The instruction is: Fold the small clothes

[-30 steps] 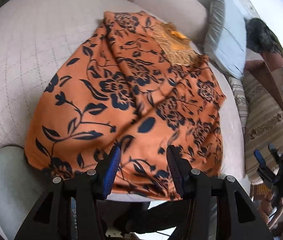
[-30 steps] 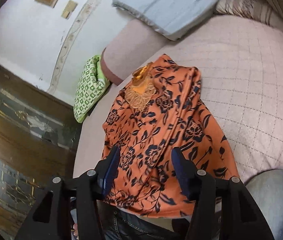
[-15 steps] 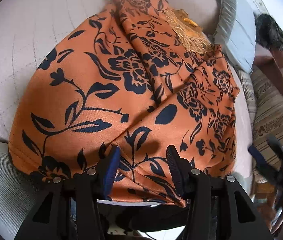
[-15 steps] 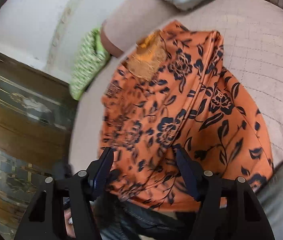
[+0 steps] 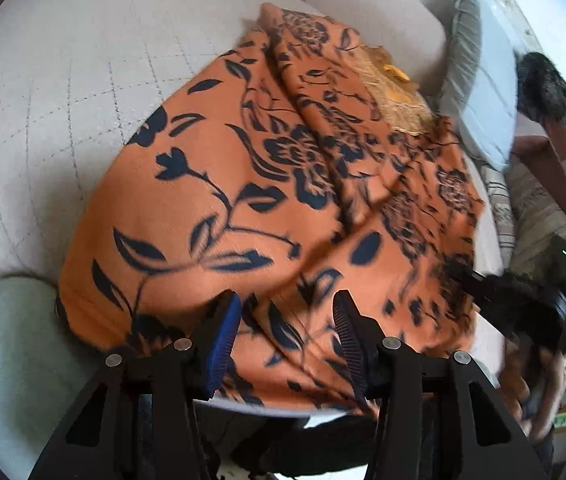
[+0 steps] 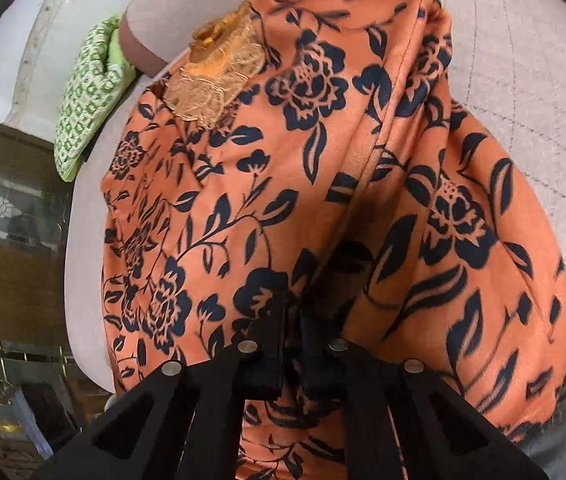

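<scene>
surface: quilted sofa seat [image 5: 63, 100] | orange garment [image 6: 323, 184] | left claw [image 5: 287, 332] agape | right claw [image 6: 293, 344] pinching garment

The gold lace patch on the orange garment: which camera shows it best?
The right wrist view. There the lace patch is sharp and whole at the top of the orange garment. The left wrist view shows the same patch farther away, blurred, and seen at a slant.
</scene>
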Tool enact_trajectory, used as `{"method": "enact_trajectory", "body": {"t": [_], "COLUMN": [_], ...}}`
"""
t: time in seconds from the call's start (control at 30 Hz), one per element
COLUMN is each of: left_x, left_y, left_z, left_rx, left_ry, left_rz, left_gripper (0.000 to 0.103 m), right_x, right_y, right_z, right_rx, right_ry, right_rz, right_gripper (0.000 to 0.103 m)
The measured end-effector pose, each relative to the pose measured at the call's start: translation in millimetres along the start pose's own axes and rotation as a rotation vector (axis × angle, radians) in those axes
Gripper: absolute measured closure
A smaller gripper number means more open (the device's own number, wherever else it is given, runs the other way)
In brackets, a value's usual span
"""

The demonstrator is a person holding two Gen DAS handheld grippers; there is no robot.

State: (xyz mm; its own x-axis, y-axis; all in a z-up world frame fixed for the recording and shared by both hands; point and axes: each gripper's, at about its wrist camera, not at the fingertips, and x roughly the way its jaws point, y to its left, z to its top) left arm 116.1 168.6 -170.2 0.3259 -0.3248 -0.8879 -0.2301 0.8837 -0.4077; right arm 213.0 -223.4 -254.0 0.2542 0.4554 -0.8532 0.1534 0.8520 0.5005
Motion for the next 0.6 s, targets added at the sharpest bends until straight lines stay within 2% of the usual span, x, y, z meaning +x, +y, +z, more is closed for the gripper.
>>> {"method": "enact_trajectory", "body": {"t": [0.1, 0.17, 0.27, 0.3, 0.37, 0.47, 0.53, 0.6], "left_x": [7.4, 11.0, 15.2, 13.4, 0.1, -44.1, -58.4, -50.8], "left_y": [-11.2, -26.6, -37.1, -37.2, -37.0, -43.3, -44.5, -40.1], "left_z": [1.8, -3.1, -6.8, -5.9, -2.7, 0.4, 0.6, 1.7], "left_rx": [0.075, 0.168, 0.206, 0.204, 0.178, 0.206, 0.224, 0.232], "left_ry": [0.014, 0.020, 0.035, 0.047, 0.050, -0.037, -0.062, -0.055], "left_rz": [0.029, 0.076, 0.099, 0.086, 0.049, -0.019, -0.004, 0.035], "left_gripper": [0.058, 0.072, 0.088, 0.094, 0.095, 0.095, 0.094, 0.093], "right_x": [-7.8, -4.2, 1.2, 2.3, 0.6, -22.3, -36.4, -33.5], "right_y": [-7.4, -12.4, -13.2, -11.9, -9.7, -0.1, 9.4, 14.1], "right_z": [-7.1, -7.1, -5.2, -4.8, -3.7, -2.9, -3.6, -3.2], "right_rx": [0.031, 0.030, 0.011, 0.004, 0.007, -0.009, -0.056, -0.076], "right_ry": [-0.009, 0.005, 0.009, 0.010, 0.009, -0.050, -0.084, -0.067], "right_rz": [0.022, 0.008, 0.018, 0.016, 0.026, 0.061, 0.064, 0.075], "right_gripper": [0.097, 0.097, 0.097, 0.097, 0.098, 0.098, 0.098, 0.097]}}
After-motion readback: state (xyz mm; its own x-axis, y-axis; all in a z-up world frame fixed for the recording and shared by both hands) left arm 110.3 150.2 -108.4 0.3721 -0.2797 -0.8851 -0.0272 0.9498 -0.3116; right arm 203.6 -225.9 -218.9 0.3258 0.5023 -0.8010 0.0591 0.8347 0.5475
